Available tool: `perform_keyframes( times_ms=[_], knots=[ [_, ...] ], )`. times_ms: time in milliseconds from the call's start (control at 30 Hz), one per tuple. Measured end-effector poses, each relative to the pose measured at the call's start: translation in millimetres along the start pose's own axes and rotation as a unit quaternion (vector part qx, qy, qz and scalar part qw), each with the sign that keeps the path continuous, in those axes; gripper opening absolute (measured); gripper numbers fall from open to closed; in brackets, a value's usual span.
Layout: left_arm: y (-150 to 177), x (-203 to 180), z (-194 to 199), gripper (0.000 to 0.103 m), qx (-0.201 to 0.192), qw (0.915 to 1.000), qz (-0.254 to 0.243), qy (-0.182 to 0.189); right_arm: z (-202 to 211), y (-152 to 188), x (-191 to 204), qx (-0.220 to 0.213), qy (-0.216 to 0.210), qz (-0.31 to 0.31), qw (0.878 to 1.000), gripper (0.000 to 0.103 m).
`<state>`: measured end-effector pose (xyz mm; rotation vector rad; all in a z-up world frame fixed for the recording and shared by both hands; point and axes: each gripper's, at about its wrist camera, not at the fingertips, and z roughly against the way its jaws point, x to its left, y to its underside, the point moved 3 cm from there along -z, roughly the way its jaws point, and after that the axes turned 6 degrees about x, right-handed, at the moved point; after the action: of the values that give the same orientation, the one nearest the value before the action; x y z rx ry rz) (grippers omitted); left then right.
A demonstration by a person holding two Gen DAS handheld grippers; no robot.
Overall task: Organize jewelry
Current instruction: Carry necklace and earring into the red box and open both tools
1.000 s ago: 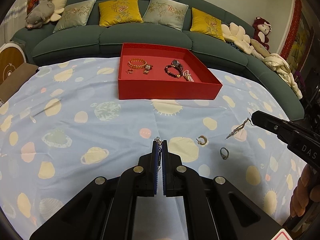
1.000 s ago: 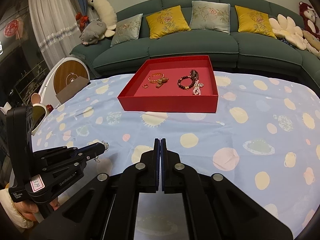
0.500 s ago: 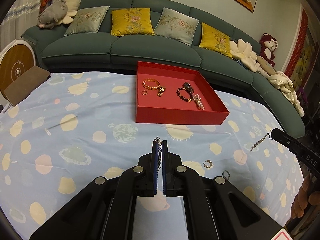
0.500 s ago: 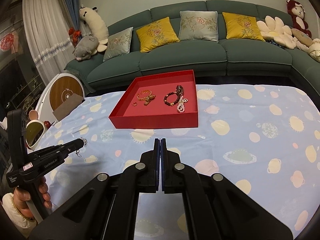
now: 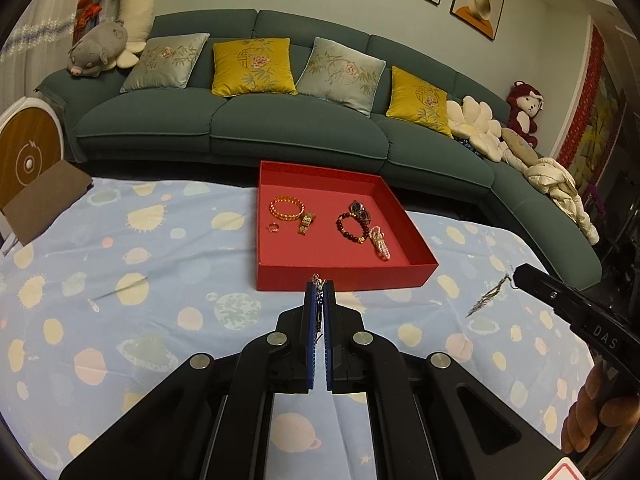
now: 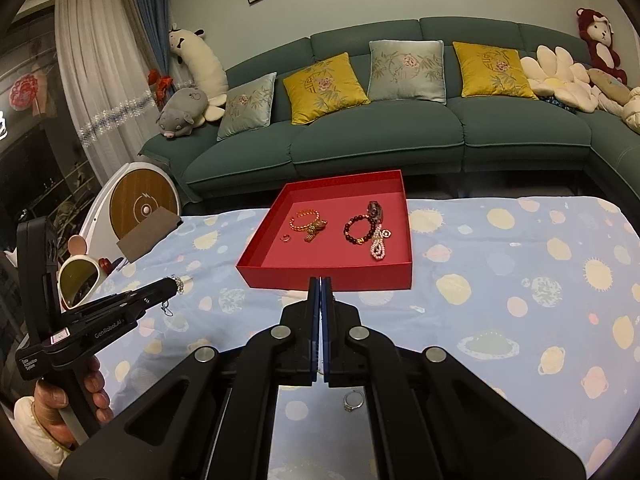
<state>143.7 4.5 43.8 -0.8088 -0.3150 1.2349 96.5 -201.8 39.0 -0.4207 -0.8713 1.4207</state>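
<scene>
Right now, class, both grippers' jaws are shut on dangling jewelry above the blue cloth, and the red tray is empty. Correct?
Not quite. The red tray is not empty: the right wrist view shows bracelets and other pieces inside. The rest stands.

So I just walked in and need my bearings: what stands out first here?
A red tray of bracelets sits on the spotted blue cloth before a green sofa. Each claw is shut on a dangling earring: the left claw near the tray's front wall, the right claw off to the right.

surface: table (image 6: 500, 320), planet-print cloth | on it: red tray (image 6: 328, 276); ring (image 6: 353, 401), possibly silver
</scene>
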Motion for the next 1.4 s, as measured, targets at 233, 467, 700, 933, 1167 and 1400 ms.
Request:
perform_keyframes(
  times_ms=[233, 467, 700, 933, 1167, 1400],
  knots=[
    [-31, -6, -13, 0.002, -0.006, 0.9995, -0.027, -0.012, -18, -25, 18, -0.003, -0.011, 0.016, 1.0, 0.0],
    [-60, -3, -50, 0.002, 0.007, 0.9976, -0.051, -0.047, -41, -68, 12, -0.016, -0.005, 0.013, 1.0, 0.0],
    [-87, -2, -83, 0.002, 0.013, 0.9959, -0.059, -0.067, -72, -108, 8, -0.016, 0.005, 0.011, 1.0, 0.0],
    [-101, 10, -116, 0.002, 0.04, 0.9975, -0.032, -0.048, -115, -130, -3, 0.007, 0.007, 0.0, 1.0, 0.0],
    [-100, 20, -149, 0.002, 0.069, 0.9966, -0.021, -0.04, -169, -139, -16, 0.043, 0.001, -0.029, 0.999, 0.0],
    [-93, 24, -177, 0.002, 0.097, 0.995, -0.01, -0.02, -215, -143, -18, 0.072, 0.004, -0.032, 0.997, 0.0]
  ],
)
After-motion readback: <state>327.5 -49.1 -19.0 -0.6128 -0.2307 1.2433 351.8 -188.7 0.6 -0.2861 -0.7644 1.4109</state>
